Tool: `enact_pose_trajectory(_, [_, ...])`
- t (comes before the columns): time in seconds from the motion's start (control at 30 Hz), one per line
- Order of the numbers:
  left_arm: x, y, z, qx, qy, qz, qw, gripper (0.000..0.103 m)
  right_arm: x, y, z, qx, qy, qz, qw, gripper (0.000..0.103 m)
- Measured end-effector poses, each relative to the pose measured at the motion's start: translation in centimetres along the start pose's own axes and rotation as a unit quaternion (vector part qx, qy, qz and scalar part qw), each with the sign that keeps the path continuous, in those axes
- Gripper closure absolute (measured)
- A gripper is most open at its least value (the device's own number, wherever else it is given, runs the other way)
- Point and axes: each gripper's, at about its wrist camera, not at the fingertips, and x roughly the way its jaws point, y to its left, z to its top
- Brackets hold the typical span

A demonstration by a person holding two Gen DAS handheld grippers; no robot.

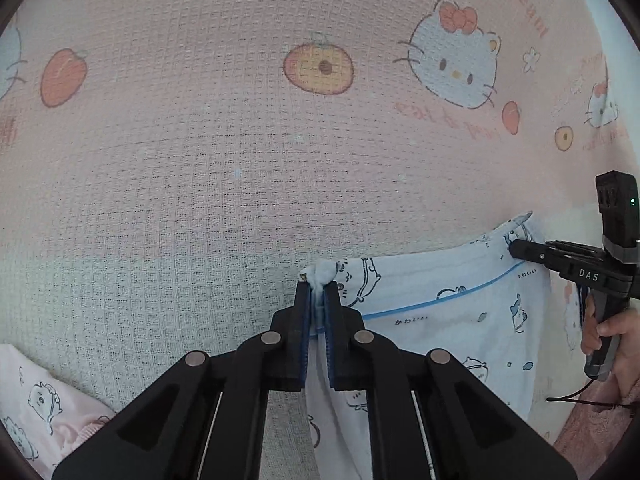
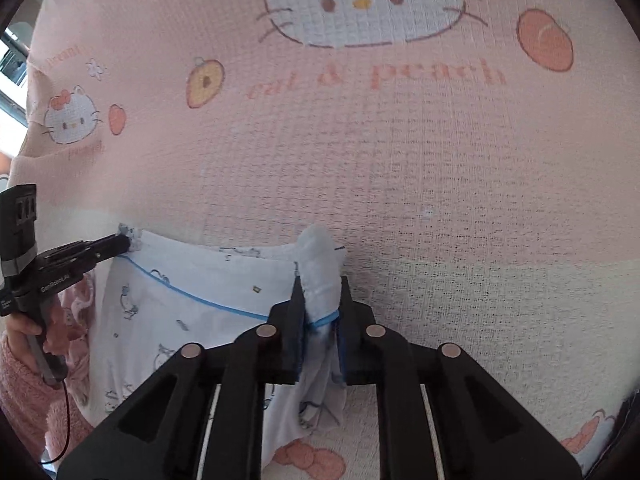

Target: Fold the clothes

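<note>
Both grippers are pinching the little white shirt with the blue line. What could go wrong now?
1. The left gripper holds only a small bunched corner of the white garment, so it might slip out.
2. The right gripper also pinches a wad, which could leave a crooked fold.
3. The garment hangs over the pink blanket and may drag and wrinkle it.

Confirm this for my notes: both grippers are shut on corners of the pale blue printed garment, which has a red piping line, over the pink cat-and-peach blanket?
Not quite: the piping is blue, as both wrist views show. The rest holds: the left gripper and right gripper are each shut on a corner of the pale blue garment, over the pink blanket.
</note>
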Motion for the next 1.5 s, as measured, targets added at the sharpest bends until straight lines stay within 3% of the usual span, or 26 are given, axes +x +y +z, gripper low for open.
enact_pose_trajectory(0.07, [-0.1, 0.8, -0.2, -0.010, 0.002, 0.006, 0.9999, 0.090, -0.7, -0.8, 0.0, 0.026, -0.021, 0.014, 0.999, 0.078])
enact_pose_trajectory(0.1, [-0.2, 1.1, -0.3, -0.013, 0.003, 0.010, 0.9999, 0.083, -1.4, -1.0, 0.0, 0.033, -0.034, 0.003, 0.999, 0.064])
enact_pose_trajectory(0.13, [-0.6, 1.3, -0.4, -0.014, 0.000, 0.017, 0.9998, 0.076, -2.3, -1.0, -0.2, 0.035, -0.052, -0.008, 0.998, 0.057])
enact_pose_trajectory(0.17, [-1.0, 1.5, -0.5, -0.014, -0.003, 0.024, 0.9996, 0.067, -3.2, -1.1, -0.3, 0.036, -0.070, -0.019, 0.997, 0.057])
enact_pose_trajectory(0.23, [-2.6, 1.1, -0.7, 0.003, -0.030, 0.024, 0.9993, 0.067, -4.5, -0.5, -0.6, 0.024, -0.092, -0.027, 0.995, 0.056])
enact_pose_trajectory(0.33, [-4.6, -0.9, -1.1, 0.058, -0.067, 0.020, 0.9959, 0.068, -5.3, 1.4, -0.9, -0.021, -0.089, -0.014, 0.996, 0.056])
enact_pose_trajectory(0.4, [-3.9, -2.2, -1.2, 0.081, -0.045, -0.007, 0.9957, 0.070, -4.6, 3.0, -1.1, -0.053, -0.069, 0.000, 0.996, 0.056])
enact_pose_trajectory(0.47, [-2.7, -3.2, -1.5, 0.100, -0.015, -0.027, 0.9945, 0.081, -3.4, 4.0, -1.3, -0.072, -0.048, 0.001, 0.996, 0.060])
enact_pose_trajectory(0.57, [-0.8, -2.7, -2.1, 0.119, 0.025, 0.026, 0.9922, 0.083, -1.7, 4.6, -1.3, -0.078, -0.019, -0.016, 0.997, 0.062])
enact_pose_trajectory(0.6, [-1.1, -1.9, -2.1, 0.105, 0.030, 0.027, 0.9936, 0.088, -1.4, 4.4, -1.3, -0.073, -0.010, -0.016, 0.997, 0.063])
enact_pose_trajectory(0.7, [-3.8, 0.1, -2.1, 0.054, 0.021, 0.033, 0.9978, 0.089, -2.4, 3.4, -1.6, -0.036, -0.001, -0.031, 0.999, 0.069])
enact_pose_trajectory(0.73, [-5.3, 0.1, -2.6, 0.045, 0.017, 0.009, 0.9988, 0.089, -3.9, 4.1, -1.8, -0.036, -0.021, -0.025, 0.999, 0.068])
enact_pose_trajectory(0.8, [-7.9, -0.7, -4.7, 0.039, 0.016, -0.026, 0.9988, 0.088, -6.7, 6.3, -3.5, -0.045, -0.042, 0.010, 0.998, 0.067])
enact_pose_trajectory(0.93, [-9.6, -2.0, -11.1, 0.017, 0.055, -0.047, 0.9972, 0.088, -10.9, 10.4, -8.9, -0.047, -0.033, 0.068, 0.996, 0.057])
enact_pose_trajectory(1.03, [-9.5, -1.8, -16.2, -0.035, 0.082, -0.110, 0.9900, 0.088, -10.5, 12.6, -14.1, -0.043, 0.005, 0.078, 0.996, 0.057])
enact_pose_trajectory(1.17, [-9.4, -2.4, -20.4, -0.064, 0.091, -0.136, 0.9844, 0.088, -7.7, 13.6, -20.7, -0.027, 0.057, 0.056, 0.996, 0.057])
enact_pose_trajectory(1.27, [-9.2, -2.3, -21.5, -0.102, 0.080, -0.179, 0.9752, 0.088, -7.3, 13.7, -23.8, -0.003, 0.062, 0.054, 0.997, 0.057])
enact_pose_trajectory(1.33, [-8.5, -1.9, -21.8, -0.139, 0.070, -0.209, 0.9654, 0.078, -7.3, 13.6, -25.0, 0.011, 0.063, 0.052, 0.997, 0.057])
enact_pose_trajectory(1.37, [-8.1, -1.8, -21.8, -0.151, 0.070, -0.211, 0.9632, 0.068, -7.3, 13.5, -25.4, 0.014, 0.063, 0.049, 0.997, 0.057])
enact_pose_trajectory(1.5, [-7.8, -2.1, -22.5, -0.154, 0.070, -0.196, 0.9658, 0.068, -7.5, 13.1, -26.3, 0.029, 0.063, 0.041, 0.997, 0.057])
